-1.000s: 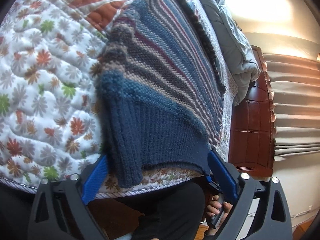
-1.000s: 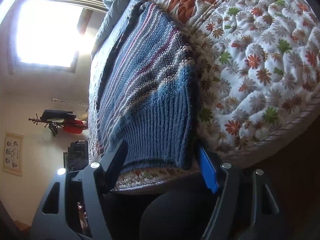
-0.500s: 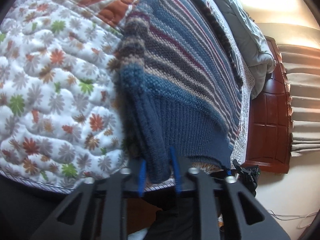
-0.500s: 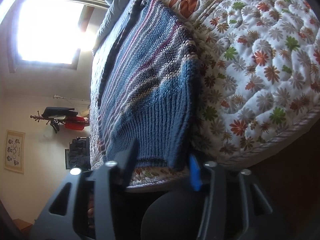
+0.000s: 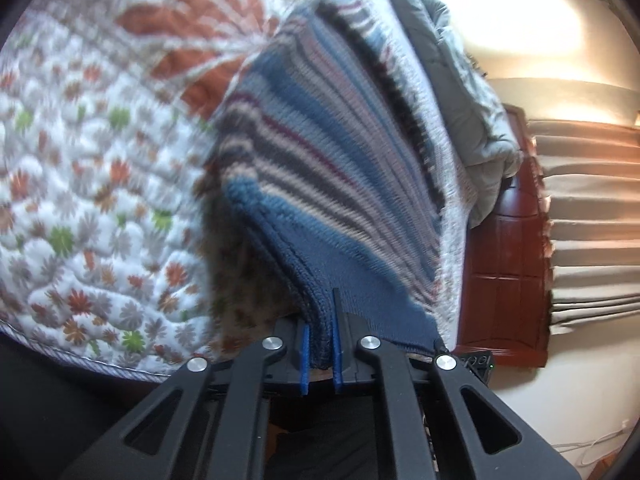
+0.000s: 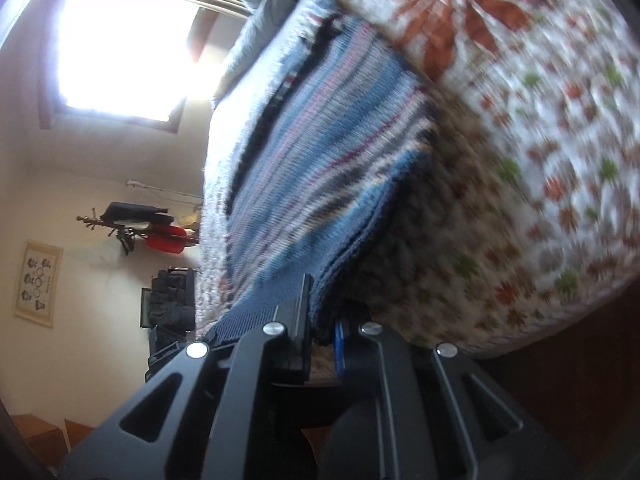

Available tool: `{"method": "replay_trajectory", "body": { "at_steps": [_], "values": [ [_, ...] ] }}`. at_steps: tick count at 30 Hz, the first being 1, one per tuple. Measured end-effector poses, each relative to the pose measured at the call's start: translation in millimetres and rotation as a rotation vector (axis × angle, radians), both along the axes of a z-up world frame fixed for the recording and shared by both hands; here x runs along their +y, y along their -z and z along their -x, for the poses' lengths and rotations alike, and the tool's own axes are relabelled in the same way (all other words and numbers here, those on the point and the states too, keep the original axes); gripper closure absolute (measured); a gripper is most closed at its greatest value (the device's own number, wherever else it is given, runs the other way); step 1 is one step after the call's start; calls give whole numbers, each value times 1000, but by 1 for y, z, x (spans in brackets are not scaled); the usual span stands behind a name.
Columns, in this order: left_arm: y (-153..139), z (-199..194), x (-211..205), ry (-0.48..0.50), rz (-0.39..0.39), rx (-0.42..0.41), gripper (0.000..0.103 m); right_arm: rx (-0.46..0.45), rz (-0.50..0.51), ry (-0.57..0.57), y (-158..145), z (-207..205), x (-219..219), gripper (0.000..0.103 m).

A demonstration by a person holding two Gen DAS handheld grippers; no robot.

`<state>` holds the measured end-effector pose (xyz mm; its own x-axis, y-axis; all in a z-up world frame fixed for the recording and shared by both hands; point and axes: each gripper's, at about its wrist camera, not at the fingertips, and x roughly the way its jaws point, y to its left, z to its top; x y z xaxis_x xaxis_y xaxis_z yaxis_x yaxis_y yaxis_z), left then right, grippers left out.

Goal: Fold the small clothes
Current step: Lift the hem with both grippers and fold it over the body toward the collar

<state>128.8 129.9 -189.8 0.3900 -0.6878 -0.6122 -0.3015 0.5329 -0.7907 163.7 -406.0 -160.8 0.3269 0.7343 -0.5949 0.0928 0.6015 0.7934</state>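
On the floral quilt, the striped knit sweater lies partly folded, its hem corners pinched by the left gripper and right gripper, final fold pending.

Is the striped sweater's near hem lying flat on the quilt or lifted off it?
Lifted. Both claws, left and right, are shut on the sweater's ribbed blue hem, and shadowed quilt shows beneath the raised edge.

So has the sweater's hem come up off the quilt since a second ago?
Yes. The sweater hem, pinched in the left claw and right claw, now stands lifted above the floral quilt, shadow beneath.
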Motion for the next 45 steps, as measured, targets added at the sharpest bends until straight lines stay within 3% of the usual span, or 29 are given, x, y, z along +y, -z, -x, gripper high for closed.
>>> {"method": "replay_trajectory", "body": {
  "at_steps": [8, 14, 23, 28, 33, 38, 45],
  "values": [
    [-61, -27, 5, -13, 23, -112, 95, -95, -13, -42, -56, -45, 13, 96],
    [-105, -80, 9, 9, -35, -184, 96, -146, 13, -77, -91, -102, 24, 96],
    [-135, -168, 5, 28, -114, -226, 95, -167, 98, -96, -114, -192, 42, 96],
    [-122, -226, 11, 21, -125, -189, 95, -137, 141, -101, -106, -244, 55, 96],
    [-84, -285, 16, 13, -130, -94, 95, -85, 203, -111, -79, -296, 74, 96],
    [-49, -328, 17, 27, -116, -31, 95, -30, 260, -118, -45, -337, 85, 96],
    [-21, -372, 25, 40, -120, 6, 95, 6, 303, -121, -11, -375, 85, 96]
  ]
}}
